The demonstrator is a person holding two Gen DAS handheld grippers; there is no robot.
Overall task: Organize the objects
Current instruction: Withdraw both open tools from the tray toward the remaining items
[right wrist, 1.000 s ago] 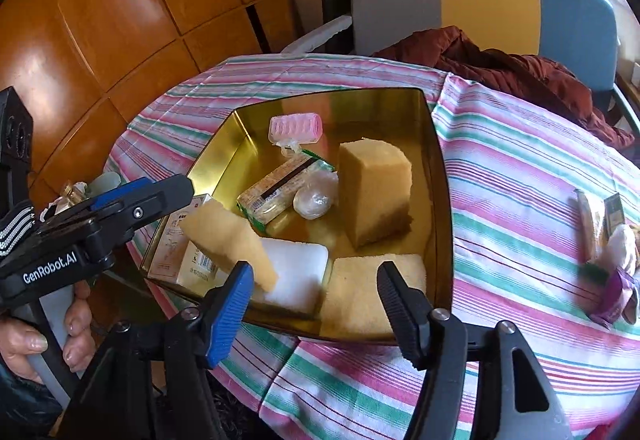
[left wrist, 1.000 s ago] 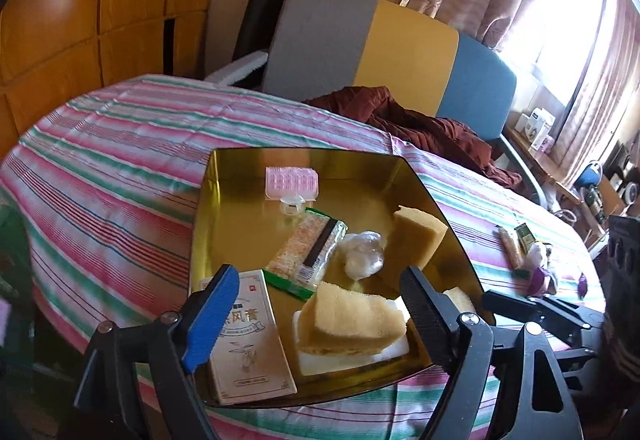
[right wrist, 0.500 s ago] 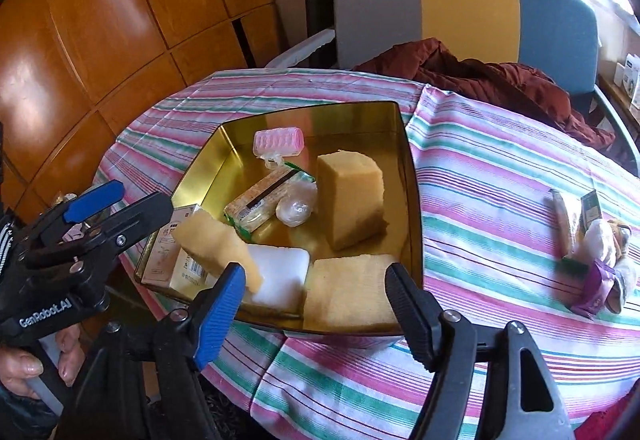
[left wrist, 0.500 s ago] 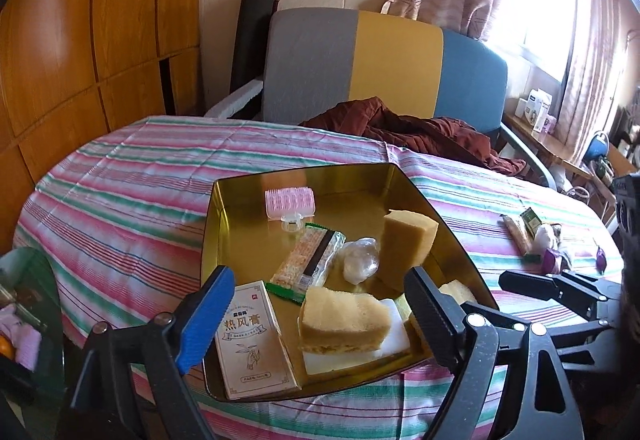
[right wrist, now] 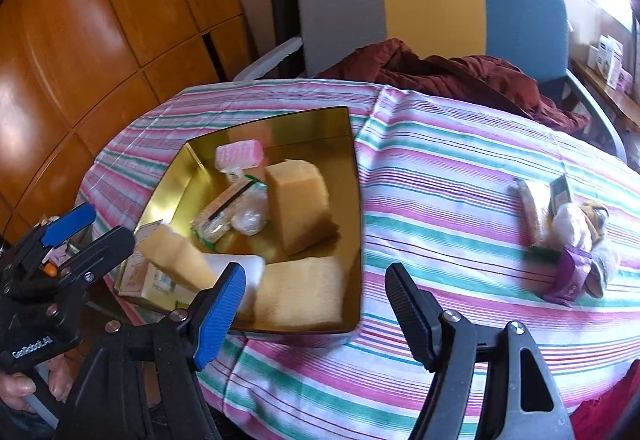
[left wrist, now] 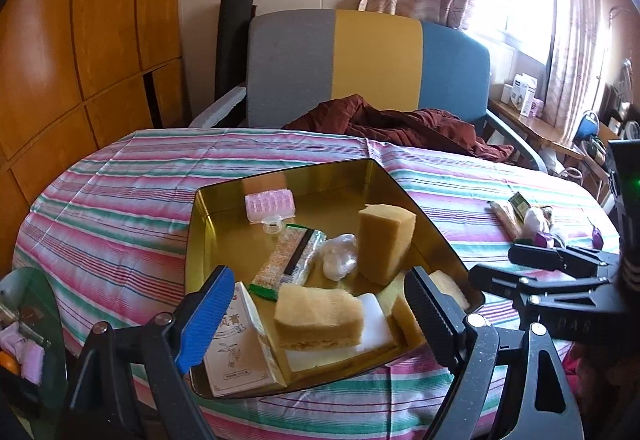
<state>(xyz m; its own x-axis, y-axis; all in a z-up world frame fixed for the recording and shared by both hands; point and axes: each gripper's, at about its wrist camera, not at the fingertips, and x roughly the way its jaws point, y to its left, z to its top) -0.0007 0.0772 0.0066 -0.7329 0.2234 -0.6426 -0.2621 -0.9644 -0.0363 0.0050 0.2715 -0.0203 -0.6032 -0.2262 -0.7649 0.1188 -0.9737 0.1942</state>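
The tray (right wrist: 356, 224) is already holding sponges (right wrist: 298, 205), a box (left wrist: 236, 356) and packets. A small pile (right wrist: 568, 240) is still lying on the cloth, well apart. Both the left gripper (left wrist: 320, 316) and the right gripper (right wrist: 316, 312) are standing wide, holding nothing; the right jaws have just been opening.

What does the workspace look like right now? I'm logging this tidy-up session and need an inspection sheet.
Surface: round table under a striped cloth.
Job's things: gold tray holding three sponges, one upright, a pink roller, a snack bar, a white box.
Clutter: small pile of wrappers and a plush toy on the cloth, outside the tray.
Grippers: left gripper and right gripper both open, nothing between the fingers; the right one has just been opening.
Cables: nothing seen.
Surroundings: tricolour chair with a dark red garment, wood panels, curtained window.
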